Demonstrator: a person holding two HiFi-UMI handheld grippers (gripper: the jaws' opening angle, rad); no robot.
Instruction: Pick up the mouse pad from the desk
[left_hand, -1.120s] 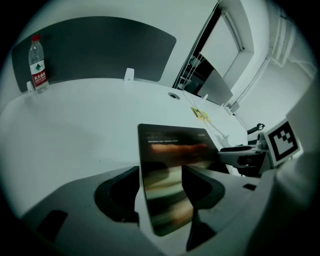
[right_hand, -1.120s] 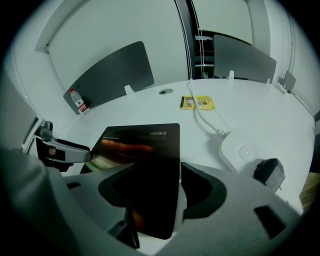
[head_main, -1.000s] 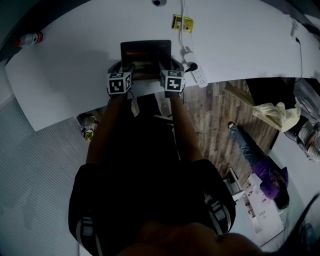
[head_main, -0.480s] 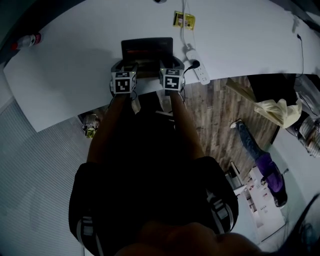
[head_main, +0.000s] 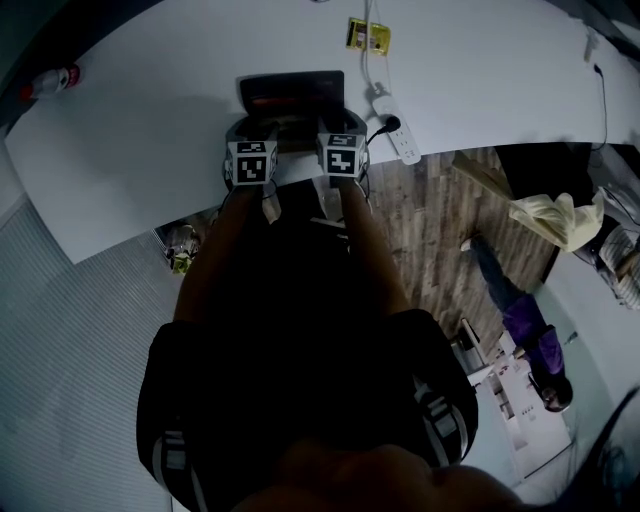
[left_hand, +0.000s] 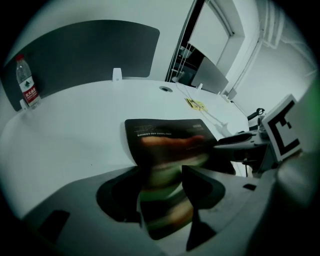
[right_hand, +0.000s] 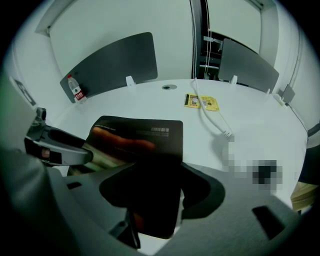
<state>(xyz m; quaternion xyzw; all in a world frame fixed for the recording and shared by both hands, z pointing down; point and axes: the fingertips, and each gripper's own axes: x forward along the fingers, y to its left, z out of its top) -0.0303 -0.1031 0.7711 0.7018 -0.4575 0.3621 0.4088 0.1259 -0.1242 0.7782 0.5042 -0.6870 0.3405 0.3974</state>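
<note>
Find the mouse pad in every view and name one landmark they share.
Head view: mouse pad at top centre, by the near edge of the desk.
Left gripper view: centre, running down between the jaws.
Right gripper view: centre-left, running down between the jaws.
Shared landmark: yellow packet beyond the pad.

A curved white desk (head_main: 120, 150) dominates a dimly lit office. Dark grey divider panels (right_hand: 115, 62) stand along its far edge before a pale wall (right_hand: 100, 25). Wood-plank floor (head_main: 420, 230) and grey ribbed carpet (head_main: 70, 330) lie beneath its near edge.
</note>
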